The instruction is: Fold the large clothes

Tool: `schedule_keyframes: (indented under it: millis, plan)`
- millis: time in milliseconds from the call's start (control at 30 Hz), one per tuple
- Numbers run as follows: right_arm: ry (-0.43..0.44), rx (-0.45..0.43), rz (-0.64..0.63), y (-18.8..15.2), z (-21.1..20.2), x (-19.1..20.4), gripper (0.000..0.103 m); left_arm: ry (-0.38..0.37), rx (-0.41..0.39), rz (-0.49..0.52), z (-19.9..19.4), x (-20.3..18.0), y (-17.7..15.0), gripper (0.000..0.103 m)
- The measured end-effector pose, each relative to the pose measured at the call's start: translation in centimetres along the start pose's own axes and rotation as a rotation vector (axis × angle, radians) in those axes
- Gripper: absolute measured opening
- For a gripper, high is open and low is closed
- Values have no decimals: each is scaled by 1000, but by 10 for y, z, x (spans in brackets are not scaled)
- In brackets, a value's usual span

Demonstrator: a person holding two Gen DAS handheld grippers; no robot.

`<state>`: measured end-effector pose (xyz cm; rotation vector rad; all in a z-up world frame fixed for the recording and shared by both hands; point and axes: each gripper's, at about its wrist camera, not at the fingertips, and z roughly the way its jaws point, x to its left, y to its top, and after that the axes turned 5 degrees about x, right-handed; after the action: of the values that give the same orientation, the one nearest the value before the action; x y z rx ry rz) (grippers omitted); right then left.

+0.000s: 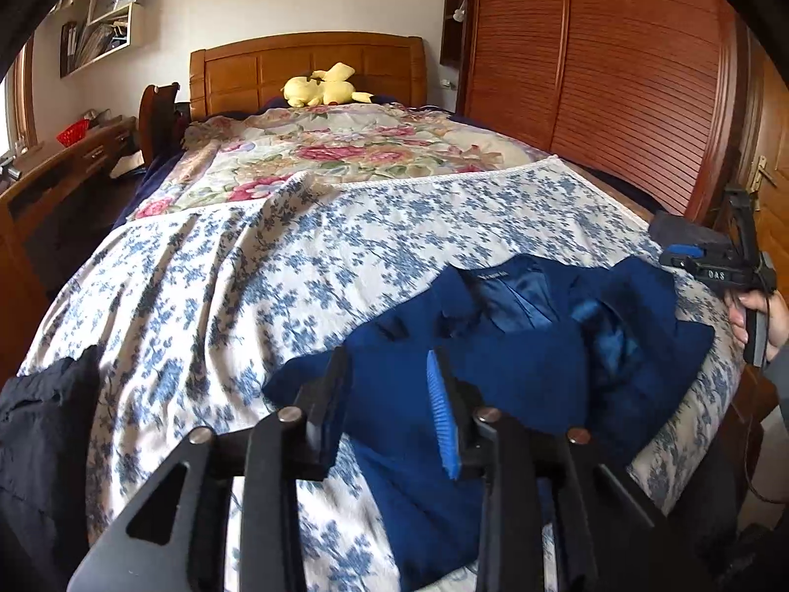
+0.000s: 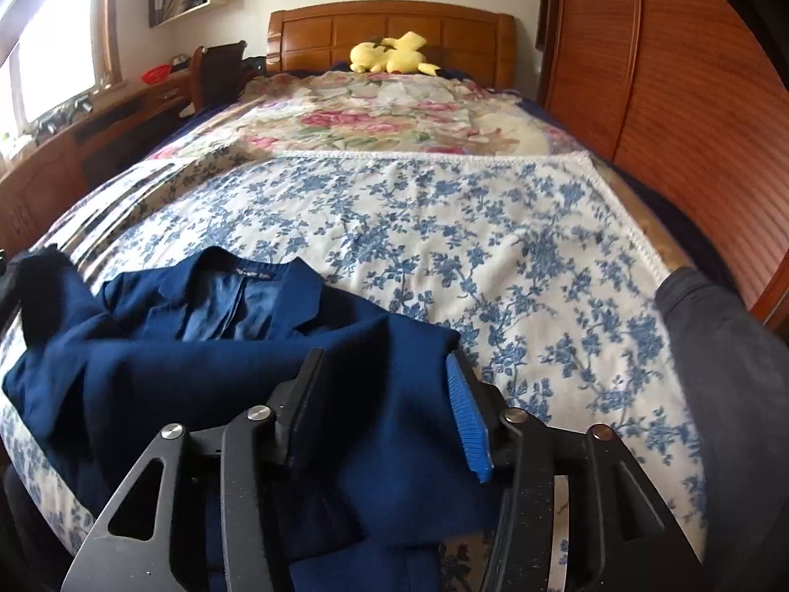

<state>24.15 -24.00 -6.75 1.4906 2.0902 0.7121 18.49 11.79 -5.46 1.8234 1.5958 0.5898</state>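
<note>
Inside blue jacket [image 2: 207, 360] collar: label [image 2: 254, 274], unreadable.

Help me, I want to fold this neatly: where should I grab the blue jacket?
Grip the blue jacket at its shoulders, either side of the collar, coming from the near bed edge. It lies rumpled, collar away from you, lining showing.

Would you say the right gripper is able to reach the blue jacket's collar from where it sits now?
Probably yes. The right gripper stands open over the blue jacket, and only jacket cloth lies between it and the collar; nothing blocks the way across the floral sheet.
</note>
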Motion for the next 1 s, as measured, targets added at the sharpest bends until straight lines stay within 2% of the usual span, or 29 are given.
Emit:
schedule_keyframes:
  millis: [233,667,1000]
  plan:
    - [57,-6,-33,1,-13,30,54,-38,21,17,-1,-14,-25,35]
    - [134,65,-147,-17,-14,115,54,-95,43,51,13,-33,-49,37]
    - [181,141,-170,-29,5,142,62,-111,80,86,21,-41,-58,36]
